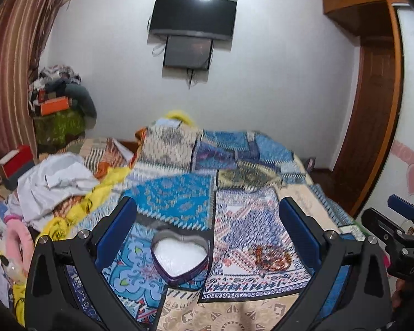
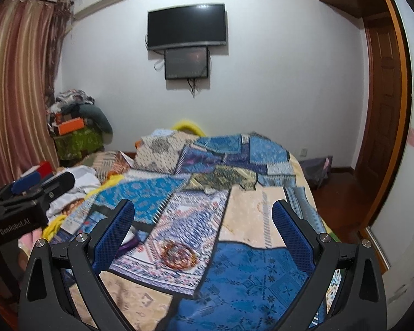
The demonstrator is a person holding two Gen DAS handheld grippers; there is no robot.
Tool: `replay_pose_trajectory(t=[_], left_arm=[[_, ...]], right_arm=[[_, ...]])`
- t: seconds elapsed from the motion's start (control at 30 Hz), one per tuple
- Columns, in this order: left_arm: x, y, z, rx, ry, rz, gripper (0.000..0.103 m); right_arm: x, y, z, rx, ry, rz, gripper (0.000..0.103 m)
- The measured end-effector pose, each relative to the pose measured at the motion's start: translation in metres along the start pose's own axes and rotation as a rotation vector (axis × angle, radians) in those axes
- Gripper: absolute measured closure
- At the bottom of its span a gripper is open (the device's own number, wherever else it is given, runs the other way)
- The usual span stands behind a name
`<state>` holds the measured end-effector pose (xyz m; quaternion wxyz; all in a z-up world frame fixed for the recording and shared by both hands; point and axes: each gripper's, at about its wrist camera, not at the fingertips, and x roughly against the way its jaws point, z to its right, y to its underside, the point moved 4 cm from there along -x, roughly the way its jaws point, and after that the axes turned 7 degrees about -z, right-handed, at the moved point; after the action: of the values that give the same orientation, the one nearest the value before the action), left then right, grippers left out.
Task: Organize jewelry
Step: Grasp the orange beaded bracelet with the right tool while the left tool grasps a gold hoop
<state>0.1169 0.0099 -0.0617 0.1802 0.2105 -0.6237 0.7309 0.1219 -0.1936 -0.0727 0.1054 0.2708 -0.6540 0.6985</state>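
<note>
Presently, left gripper (image 1: 207, 218) and right gripper (image 2: 202, 215): both spread wide, holding nothing. Heart-shaped tin (image 1: 180, 256), lower centre of left view, open, white-lined; bangle cluster (image 1: 270, 256) lower right, on patchwork quilt (image 1: 179, 198). Bangles likely light, rigid, slippery; grip across rims.

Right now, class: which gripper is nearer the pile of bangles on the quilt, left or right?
Right, though only narrowly. The bangles lie between the open right gripper fingers, left of centre. For the left gripper, also open, they lie by its right finger, beside the heart-shaped box.
</note>
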Motion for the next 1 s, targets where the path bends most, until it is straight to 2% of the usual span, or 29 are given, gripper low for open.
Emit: replay_pose_trajectory(t=[0.2,0.4,0.47,0.53,0.7,0.83,0.9,0.97,1.0], left_arm=[[-0.048,0.018,0.001,-0.009,-0.025,-0.145,0.000],[-0.084,0.040,0.013,-0.056,-0.014,-0.234,0.003],[-0.093,0.047,0.017,-0.070,0.002,-0.268,0.016],[-0.101,0.052,0.020,-0.077,0.024,-0.304,0.020],[-0.117,0.061,0.029,-0.093,0.070,-0.344,0.030],[-0.128,0.068,0.038,-0.108,0.112,-0.381,0.046],[-0.131,0.070,0.040,-0.109,0.122,-0.391,0.054],[-0.134,0.073,0.043,-0.111,0.138,-0.403,0.067],[-0.136,0.074,0.044,-0.115,0.147,-0.409,0.069]], right_arm=[[-0.027,0.018,0.014,0.004,0.032,-0.104,0.004],[-0.055,0.030,0.024,-0.007,0.015,-0.191,0.004],[-0.063,0.036,0.026,-0.015,0.004,-0.217,0.004],[-0.070,0.040,0.029,-0.026,-0.011,-0.241,0.004],[-0.086,0.047,0.033,-0.039,-0.038,-0.279,0.017],[-0.094,0.051,0.031,-0.039,-0.073,-0.308,0.031],[-0.098,0.052,0.029,-0.038,-0.097,-0.320,0.034],[-0.100,0.053,0.025,-0.035,-0.118,-0.328,0.038],[-0.103,0.052,0.024,-0.032,-0.129,-0.333,0.041]])
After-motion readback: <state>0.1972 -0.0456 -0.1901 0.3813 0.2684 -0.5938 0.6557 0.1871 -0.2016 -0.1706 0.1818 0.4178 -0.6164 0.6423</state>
